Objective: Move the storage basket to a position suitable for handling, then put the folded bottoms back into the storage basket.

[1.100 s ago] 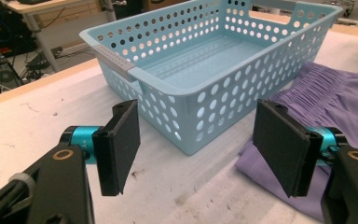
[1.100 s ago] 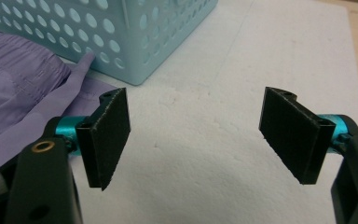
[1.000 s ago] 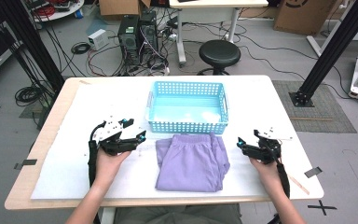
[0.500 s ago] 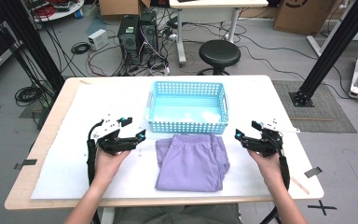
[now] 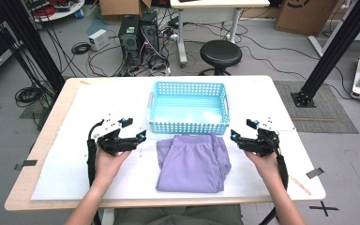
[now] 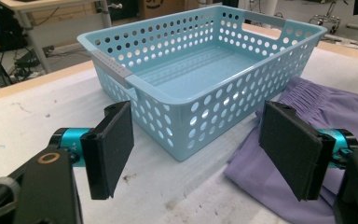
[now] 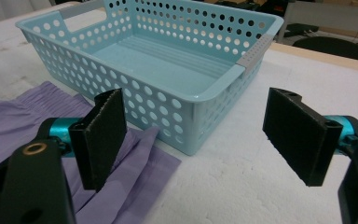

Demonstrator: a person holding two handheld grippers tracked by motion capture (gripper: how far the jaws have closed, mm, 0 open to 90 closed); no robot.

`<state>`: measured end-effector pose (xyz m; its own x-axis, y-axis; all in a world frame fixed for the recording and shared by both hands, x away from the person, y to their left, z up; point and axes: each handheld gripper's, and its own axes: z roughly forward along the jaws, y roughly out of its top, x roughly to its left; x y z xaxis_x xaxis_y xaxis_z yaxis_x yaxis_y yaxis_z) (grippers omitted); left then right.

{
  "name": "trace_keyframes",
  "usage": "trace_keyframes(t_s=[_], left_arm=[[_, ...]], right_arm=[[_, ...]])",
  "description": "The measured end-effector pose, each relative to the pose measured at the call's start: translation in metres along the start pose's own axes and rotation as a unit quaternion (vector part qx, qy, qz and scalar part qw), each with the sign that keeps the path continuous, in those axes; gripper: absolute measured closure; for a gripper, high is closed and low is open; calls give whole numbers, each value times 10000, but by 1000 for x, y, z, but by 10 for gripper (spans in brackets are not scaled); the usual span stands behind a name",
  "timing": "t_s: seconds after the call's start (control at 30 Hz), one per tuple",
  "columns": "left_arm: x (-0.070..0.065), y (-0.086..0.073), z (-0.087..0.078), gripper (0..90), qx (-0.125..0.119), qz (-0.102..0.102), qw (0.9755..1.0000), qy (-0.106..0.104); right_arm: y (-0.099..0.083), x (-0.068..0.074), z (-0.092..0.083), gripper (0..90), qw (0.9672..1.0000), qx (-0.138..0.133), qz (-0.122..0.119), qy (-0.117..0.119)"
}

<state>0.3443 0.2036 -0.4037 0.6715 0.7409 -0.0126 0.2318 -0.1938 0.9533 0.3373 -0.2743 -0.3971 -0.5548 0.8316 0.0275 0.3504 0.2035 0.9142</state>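
Covering the shorts (image 6: 307, 116), claw pads (image 6: 291, 147) hide folds.

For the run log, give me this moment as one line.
left gripper: open, empty | right gripper: open, empty | purple shorts: folded, between grippers | blue basket: empty, behind shorts
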Motion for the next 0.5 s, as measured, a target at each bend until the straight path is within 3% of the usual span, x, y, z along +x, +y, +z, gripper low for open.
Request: trace_keyframes(t_s=[0.1,0.17,0.3,0.37,0.5], left_arm=[[1,1,-1,263,-30,-54,10000,-3],[1,1,-1,263,-8,38,10000,0],[1,0,1,263,97,-5,9998,-157],[-2,0,1,263,165,-8,9995,-275],[-15,-1,-1,263,175,81,9996,-205]], right_arm=[[0,0,-2,255,10000,-5,-33,45],[1,-1,-3,254,10000,2,-24,32],[1,-2,-3,254,10000,-7,3,-26],[0,-1,-3,254,9999,-14,24,-107],[-4,4,-3,254,9999,5,5,-136]])
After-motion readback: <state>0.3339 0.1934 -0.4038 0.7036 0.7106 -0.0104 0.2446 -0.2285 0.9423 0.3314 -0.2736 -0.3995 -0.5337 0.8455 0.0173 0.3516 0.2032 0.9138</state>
